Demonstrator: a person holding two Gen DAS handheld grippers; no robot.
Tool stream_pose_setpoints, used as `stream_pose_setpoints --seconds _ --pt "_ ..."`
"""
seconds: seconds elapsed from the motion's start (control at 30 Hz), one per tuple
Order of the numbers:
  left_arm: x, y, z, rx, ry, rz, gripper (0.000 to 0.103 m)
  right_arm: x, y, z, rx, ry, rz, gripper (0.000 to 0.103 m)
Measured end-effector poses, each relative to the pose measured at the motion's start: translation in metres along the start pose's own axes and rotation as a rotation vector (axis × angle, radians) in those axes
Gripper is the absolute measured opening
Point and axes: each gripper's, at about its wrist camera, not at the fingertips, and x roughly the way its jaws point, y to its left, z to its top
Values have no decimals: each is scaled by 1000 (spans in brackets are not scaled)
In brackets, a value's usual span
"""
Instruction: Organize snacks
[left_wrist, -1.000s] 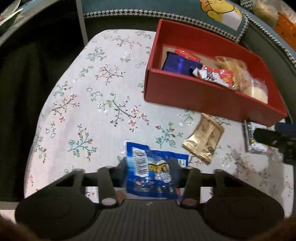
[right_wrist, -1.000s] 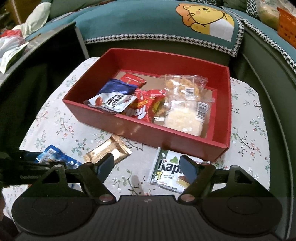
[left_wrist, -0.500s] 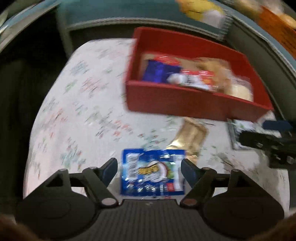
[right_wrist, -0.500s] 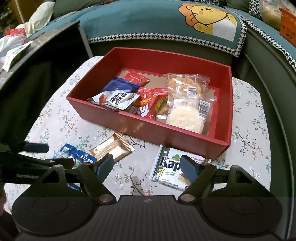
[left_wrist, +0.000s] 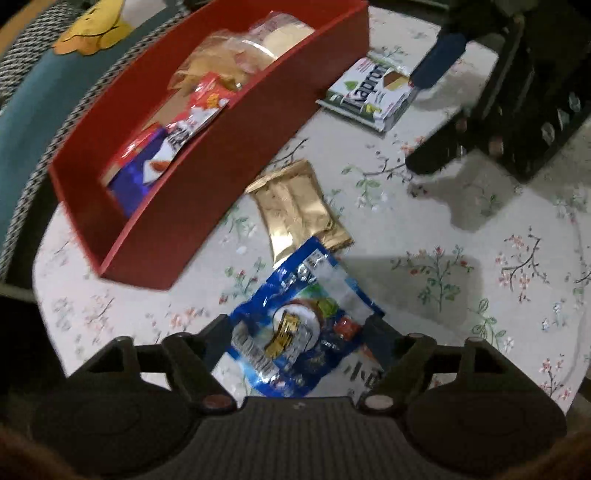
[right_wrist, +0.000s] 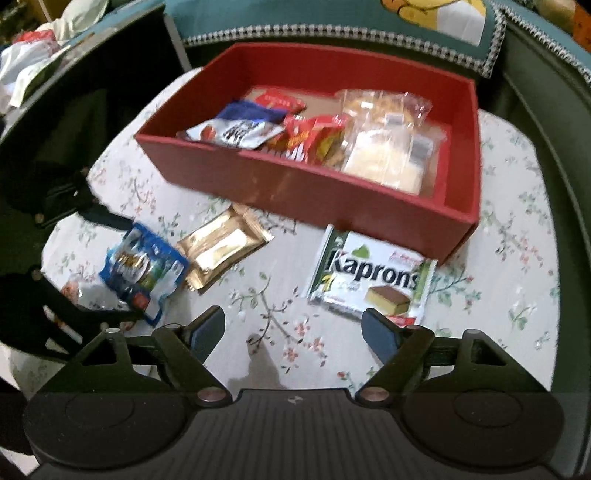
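A blue snack packet (left_wrist: 295, 328) lies between the fingers of my left gripper (left_wrist: 297, 336), which is open around it; the packet also shows in the right wrist view (right_wrist: 142, 269). A gold packet (left_wrist: 299, 208) (right_wrist: 221, 251) lies beside it. A white and green Kaprons pack (right_wrist: 373, 277) (left_wrist: 369, 94) lies just ahead of my open, empty right gripper (right_wrist: 293, 336). The red box (right_wrist: 295, 184) (left_wrist: 207, 184) behind them holds several snack packets.
The floral tablecloth (right_wrist: 509, 280) covers a small table with rounded edges. A teal cushion with a lion print (right_wrist: 443, 14) lies behind the box. A dark drop lies left of the table (right_wrist: 55, 129). The right gripper shows in the left wrist view (left_wrist: 517, 110).
My left gripper has opened and swung round, so the box now lies to its upper left. The blue packet has turned on the cloth. My right gripper moved slightly nearer the Kaprons pack.
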Motion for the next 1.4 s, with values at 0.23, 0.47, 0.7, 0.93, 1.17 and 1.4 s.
stream_pose_setpoints --seconds 0.23,0.47,0.7,0.93,1.17,1.4 --pt "3 4 -1 69 31 -78 103 9 4 3 0 30 26 86" --pt "11 22 -26 -272 23 -123 103 10 5 3 -7 40 40 86" --pt "-9 -20 -37 -265 35 -149 103 -2 5 1 -11 10 54 87" --pt "-29 -19 -5 -52 -18 -36 103 -9 -3 -3 -6 0 57 87" --pt "15 -7 17 -84 27 -65 103 -8 -20 -3 34 -1 48 87" --pt "3 -6 0 -360 -33 -86 98 -22 -45 3 81 -55 -2 87"
